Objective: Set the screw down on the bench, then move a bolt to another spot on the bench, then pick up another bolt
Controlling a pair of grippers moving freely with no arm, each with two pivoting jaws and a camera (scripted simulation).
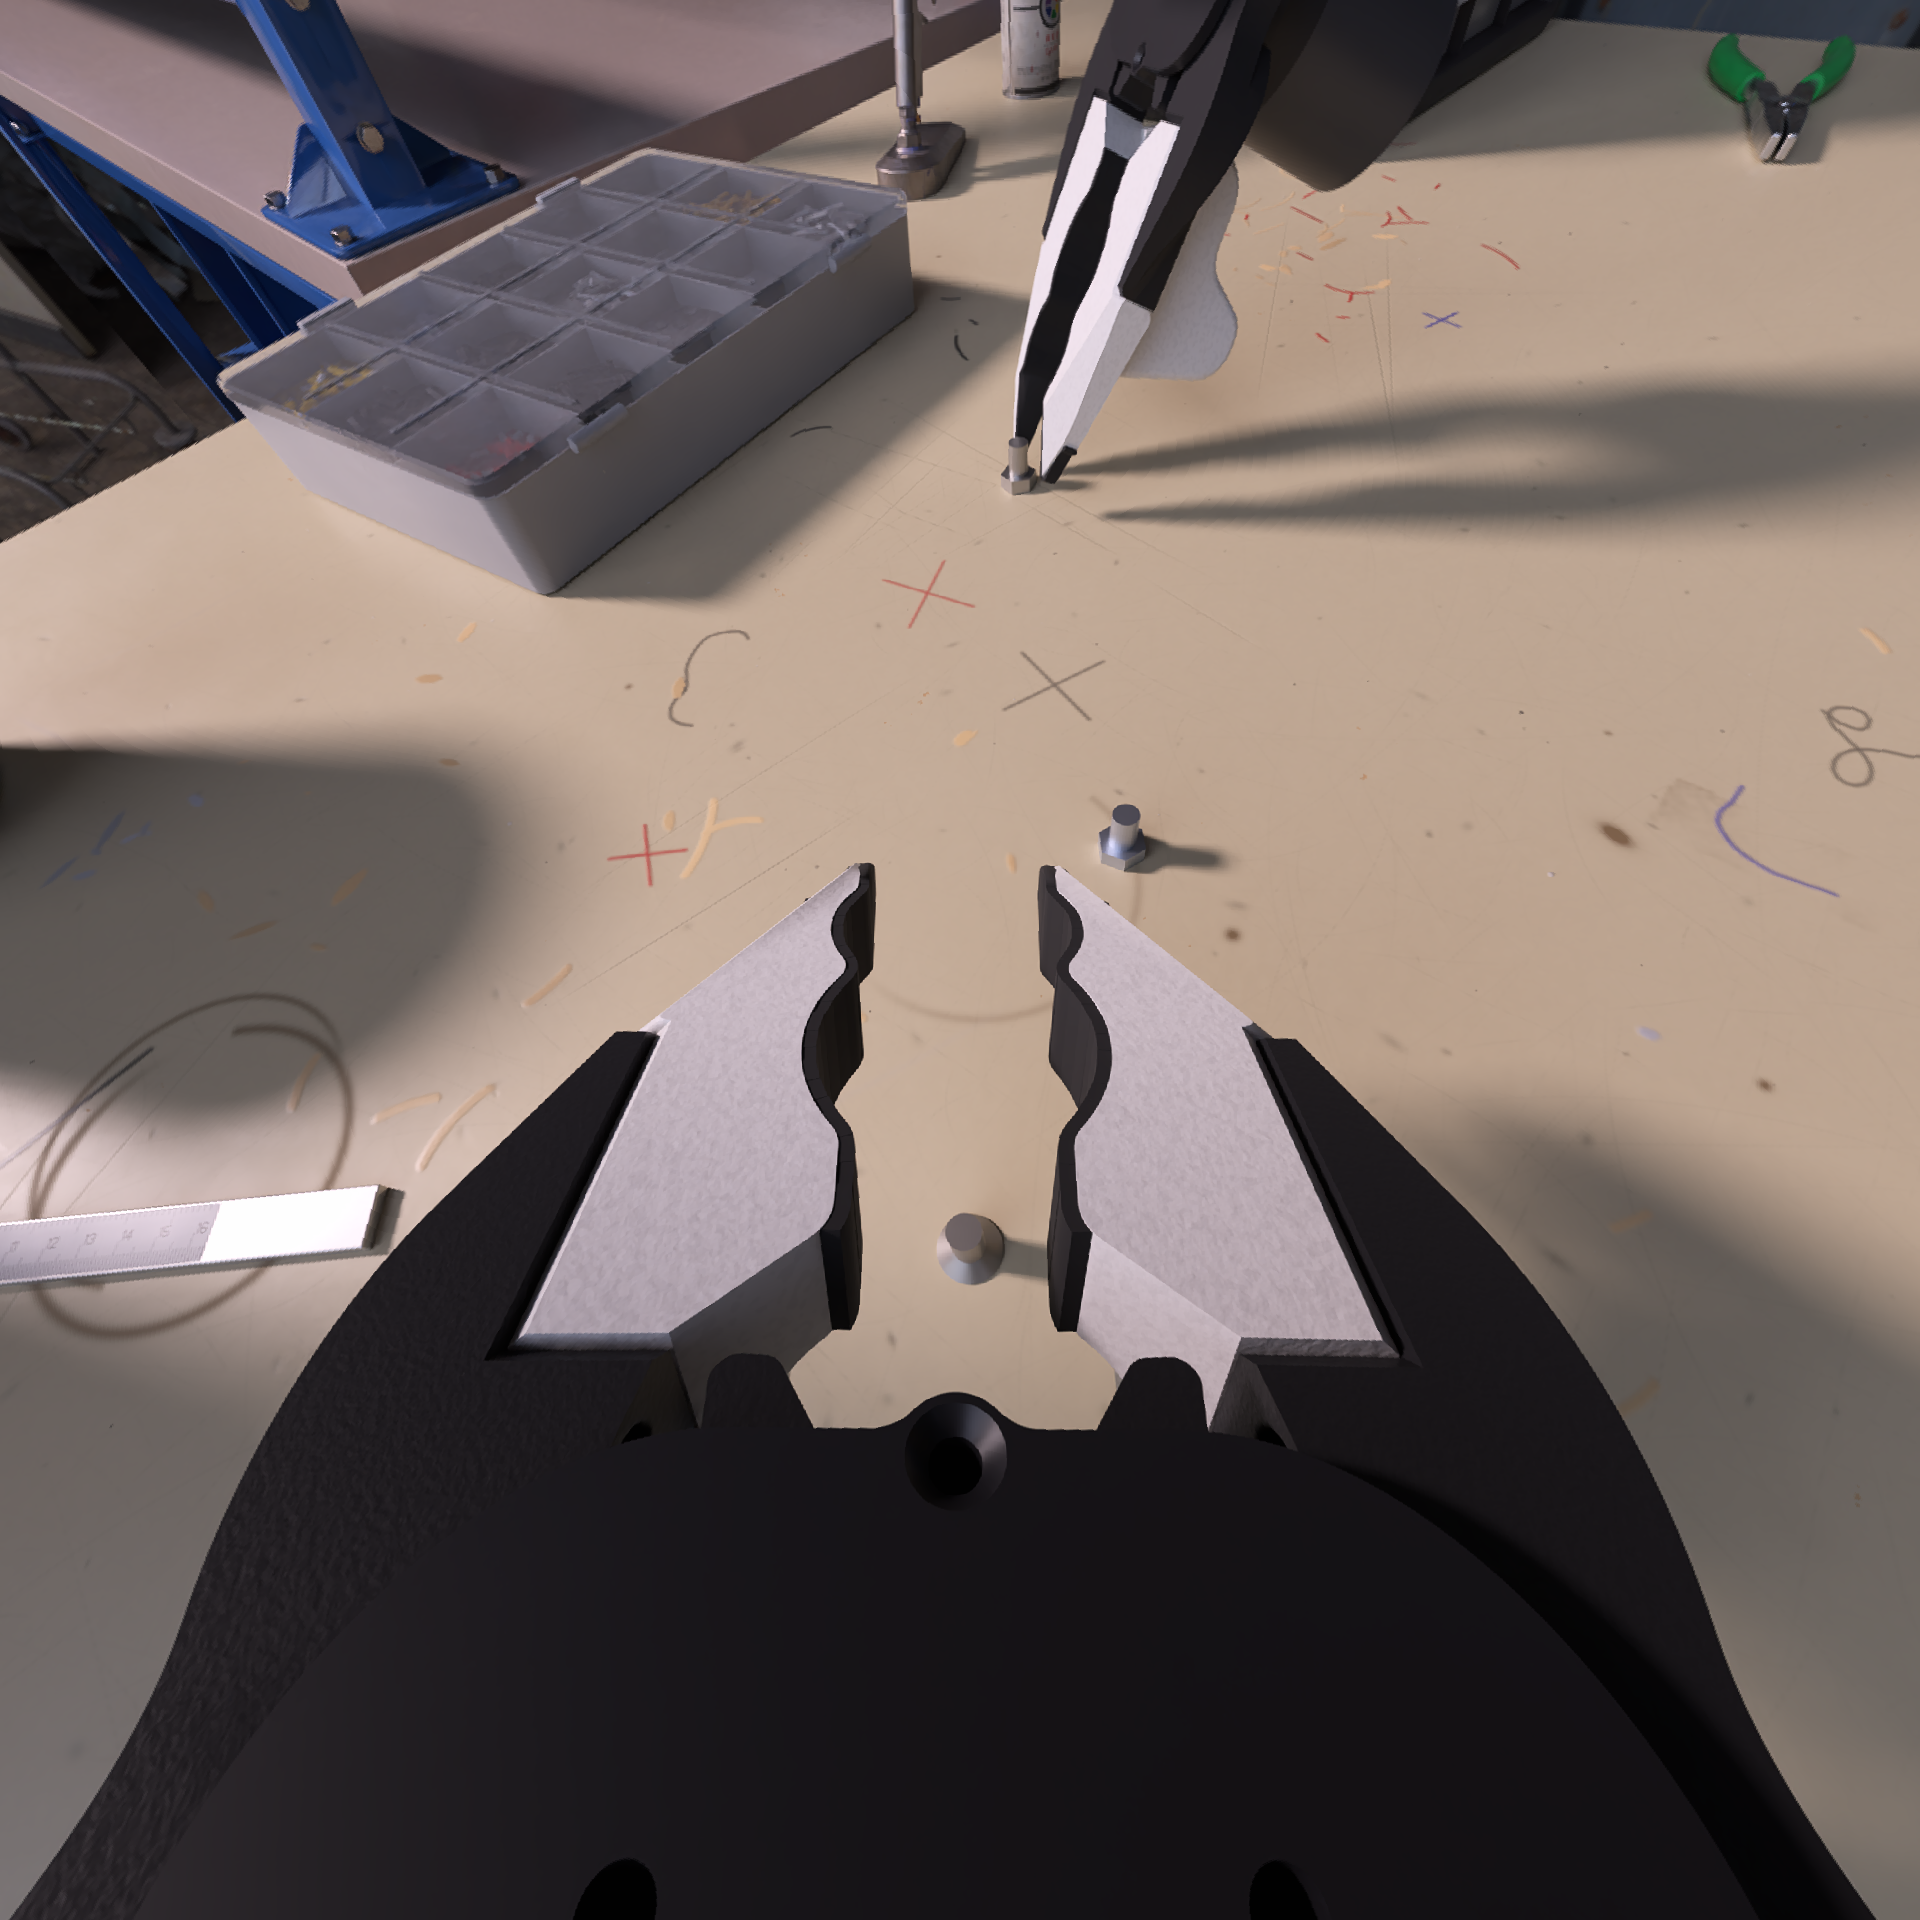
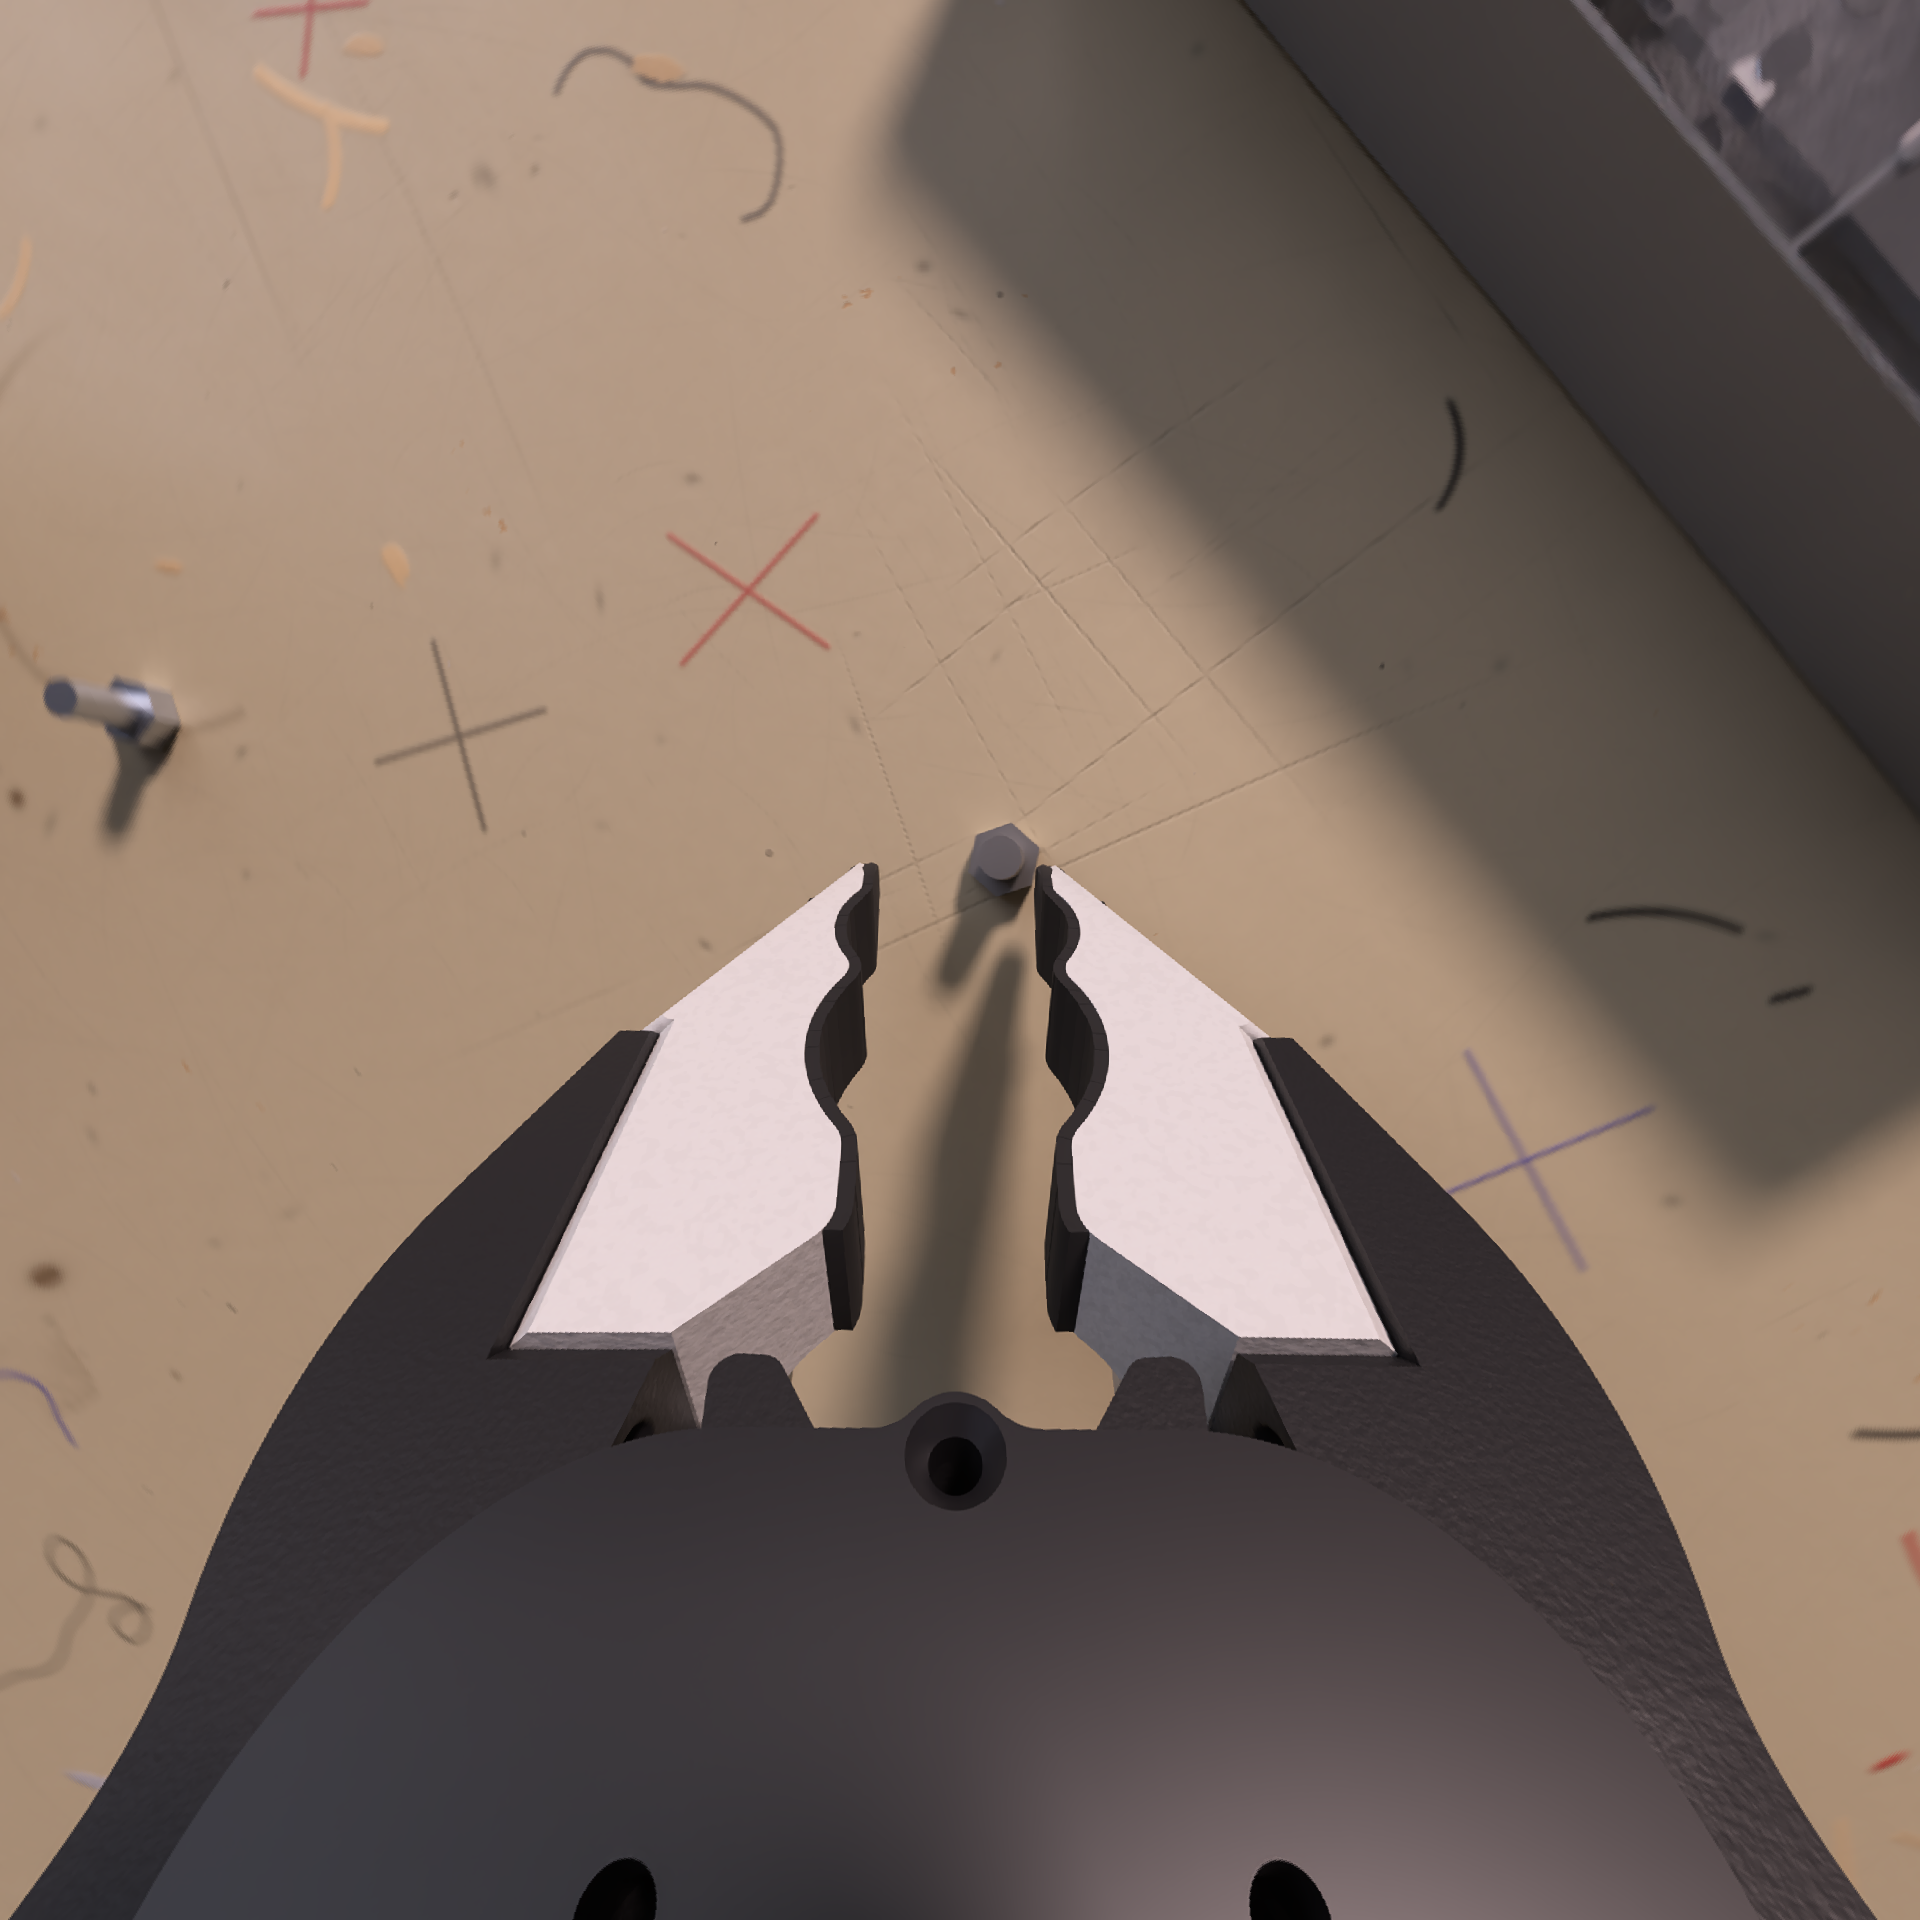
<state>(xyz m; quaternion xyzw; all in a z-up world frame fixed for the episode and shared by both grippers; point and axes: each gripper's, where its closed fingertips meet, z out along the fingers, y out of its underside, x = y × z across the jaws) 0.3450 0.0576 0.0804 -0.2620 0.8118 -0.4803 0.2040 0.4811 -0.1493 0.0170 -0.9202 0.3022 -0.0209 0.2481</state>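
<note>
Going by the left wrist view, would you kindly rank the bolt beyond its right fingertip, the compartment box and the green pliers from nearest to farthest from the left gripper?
1. Bolt, just beyond the left gripper's right fingertip.
2. Compartment box, farther ahead on the left.
3. Green pliers, far right corner.

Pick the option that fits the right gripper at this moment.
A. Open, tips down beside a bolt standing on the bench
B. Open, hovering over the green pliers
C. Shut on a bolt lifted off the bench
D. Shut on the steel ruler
A: the right gripper has its jaws apart, with the bolt standing head-down on the bench at its fingertips, not clamped.
</note>
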